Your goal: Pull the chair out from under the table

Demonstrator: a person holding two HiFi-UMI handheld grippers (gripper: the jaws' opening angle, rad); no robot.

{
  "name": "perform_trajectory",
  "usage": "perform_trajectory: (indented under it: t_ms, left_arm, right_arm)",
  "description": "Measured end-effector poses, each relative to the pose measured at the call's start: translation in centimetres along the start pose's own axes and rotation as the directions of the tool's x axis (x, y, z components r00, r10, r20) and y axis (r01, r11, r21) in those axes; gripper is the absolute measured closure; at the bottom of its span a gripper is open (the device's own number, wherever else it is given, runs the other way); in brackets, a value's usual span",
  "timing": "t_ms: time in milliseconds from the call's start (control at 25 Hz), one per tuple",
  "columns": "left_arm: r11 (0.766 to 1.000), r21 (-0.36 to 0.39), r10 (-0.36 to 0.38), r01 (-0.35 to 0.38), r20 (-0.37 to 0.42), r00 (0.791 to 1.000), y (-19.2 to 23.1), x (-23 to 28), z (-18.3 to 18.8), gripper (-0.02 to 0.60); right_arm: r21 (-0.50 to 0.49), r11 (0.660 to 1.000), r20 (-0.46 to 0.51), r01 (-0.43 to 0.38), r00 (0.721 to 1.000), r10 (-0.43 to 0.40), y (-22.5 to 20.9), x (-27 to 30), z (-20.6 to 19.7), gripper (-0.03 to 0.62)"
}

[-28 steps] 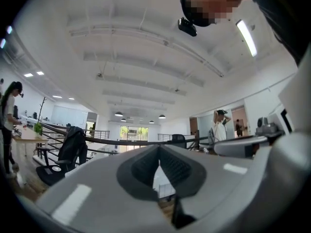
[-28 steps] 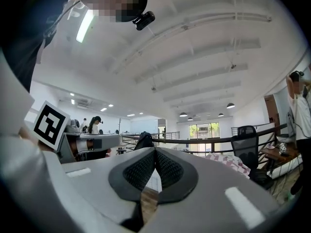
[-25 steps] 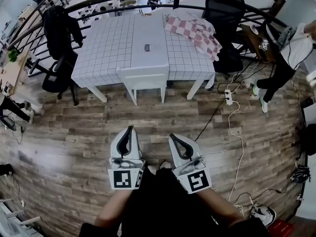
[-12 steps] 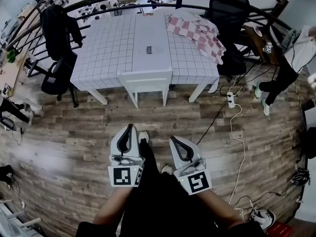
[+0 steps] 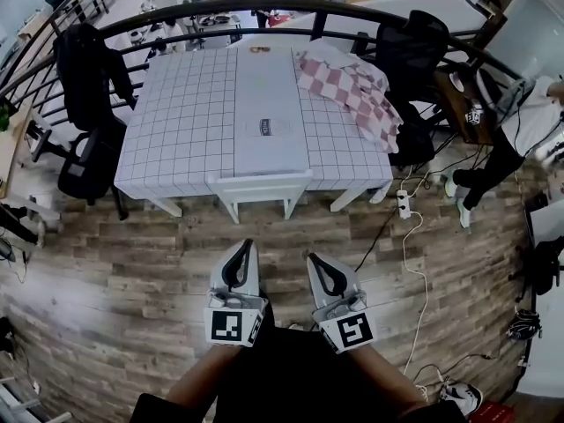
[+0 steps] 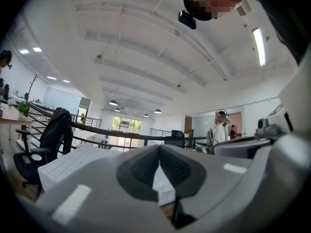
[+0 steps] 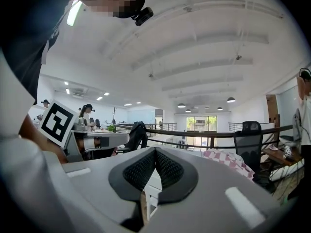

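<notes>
Here we are over the white chair [image 5: 261, 186], and it sits tucked under the near edge of the white, grid-patterned table [image 5: 181, 122], seat hidden beneath the top, only the backrest and two legs showing. Both tools hover above the wooden floor [image 5: 123, 263], well short of the chair, nothing touching it. The left hand-held gripper [image 5: 241, 247] is clenched, and its own view shows the dark pads meeting at the tip with nothing between them. The right hand-held gripper [image 5: 314, 259] is clenched and empty just the same. The two sit side by side, near each other, both pointing toward the table. In the right gripper view the chair's white frame peeks out below the closed pads. Toward the table's far right corner a pink-and-white checked cloth [image 5: 352, 77] drapes over the edge. A black office chair [image 5: 84, 161] with a dark jacket [image 5: 75, 69] on its back stands at the table's left end, and a second office chair [image 5: 410, 47] at the far right. A dark curved railing [image 5: 264, 5] runs behind it all. A white power strip [image 5: 404, 203] lies on the floor near the table's right leg, and a person [image 5: 515, 117] stands off to the right.
</notes>
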State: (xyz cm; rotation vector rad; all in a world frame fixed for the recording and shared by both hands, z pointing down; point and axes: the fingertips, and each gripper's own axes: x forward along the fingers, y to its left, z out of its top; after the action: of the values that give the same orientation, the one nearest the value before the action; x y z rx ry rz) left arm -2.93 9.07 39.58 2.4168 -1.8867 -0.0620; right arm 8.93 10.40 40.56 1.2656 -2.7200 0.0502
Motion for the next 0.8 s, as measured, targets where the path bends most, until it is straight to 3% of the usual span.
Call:
perform_trajectory:
  t_ms: [240, 400, 600, 800]
  left_arm:
    - [0.999, -0.007, -0.043, 0.043, -0.028, 0.999, 2.8, 3.3, 0.1, 0.572]
    - [0.999, 0.014, -0.046, 0.046, -0.002, 0.999, 5.1, 3.1, -0.6, 0.572]
    - [0.997, -0.031, -0.075, 0.073, -0.052, 0.996, 7.7, 5.7, -1.2, 0.572]
    - [0.995, -0.058, -0.089, 0.084, -0.083, 0.993, 8.9, 5.9, -0.6, 0.572]
  right_arm:
    - [0.022, 0.997, 0.007, 0.072, 0.997, -0.072, -2.3, 5.7, 1.9, 0.597]
    - [0.037, 0.994, 0.047, 0.098, 0.994, -0.100, -2.3, 6.8, 2.1, 0.597]
    - [0.025, 0.993, 0.038, 0.118, 0.992, -0.119, -3.6, 11.8, 2.8, 0.597]
    - [0.051, 0.992, 0.000, 0.114, 0.994, -0.114, -2.1, 13.1, 2.6, 0.597]
